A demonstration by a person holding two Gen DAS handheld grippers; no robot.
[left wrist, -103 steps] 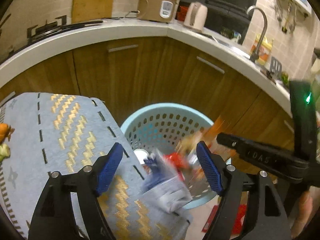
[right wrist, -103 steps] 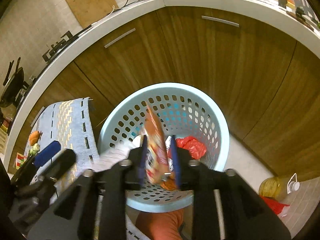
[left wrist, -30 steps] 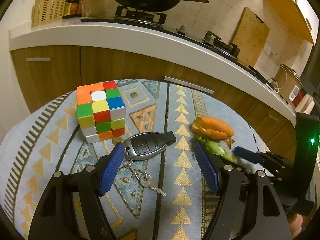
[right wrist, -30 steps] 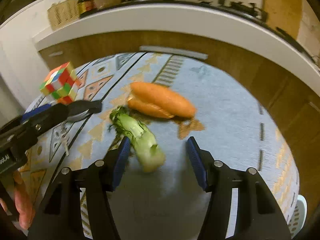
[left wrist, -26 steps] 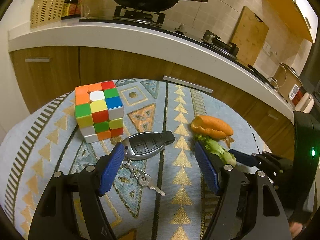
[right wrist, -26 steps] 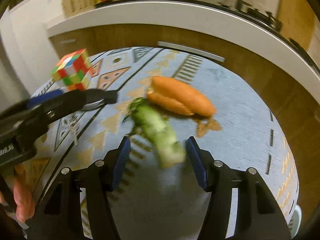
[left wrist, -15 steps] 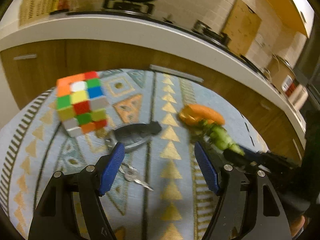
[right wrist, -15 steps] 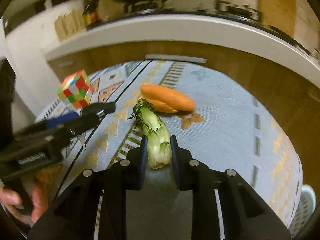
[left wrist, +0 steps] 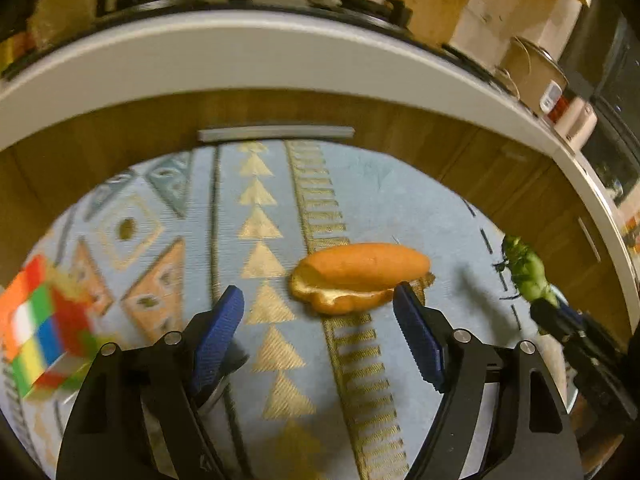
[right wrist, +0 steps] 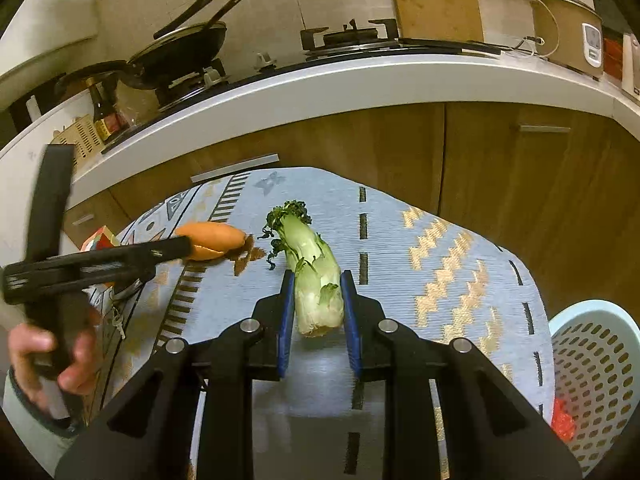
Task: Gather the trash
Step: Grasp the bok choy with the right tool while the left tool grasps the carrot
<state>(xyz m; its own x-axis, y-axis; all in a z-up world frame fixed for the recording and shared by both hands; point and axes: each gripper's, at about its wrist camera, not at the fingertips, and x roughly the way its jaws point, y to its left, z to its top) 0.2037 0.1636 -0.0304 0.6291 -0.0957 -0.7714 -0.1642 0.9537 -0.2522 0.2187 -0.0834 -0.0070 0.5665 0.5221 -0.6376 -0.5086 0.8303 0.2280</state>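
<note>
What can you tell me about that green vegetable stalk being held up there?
The vegetable stalk looks like a leftover bok choy stem: a pale green, fleshy base with a cut whitish end and a tuft of dark, wilted leaves at the far tip. The right gripper clamps its thick base between blue pads, holding it above the patterned cloth.

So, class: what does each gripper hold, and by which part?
The right gripper clamps the green vegetable stalk near its pale cut base, leafy end pointing away. The left gripper holds nothing; its open jaws frame the bread roll.
</note>
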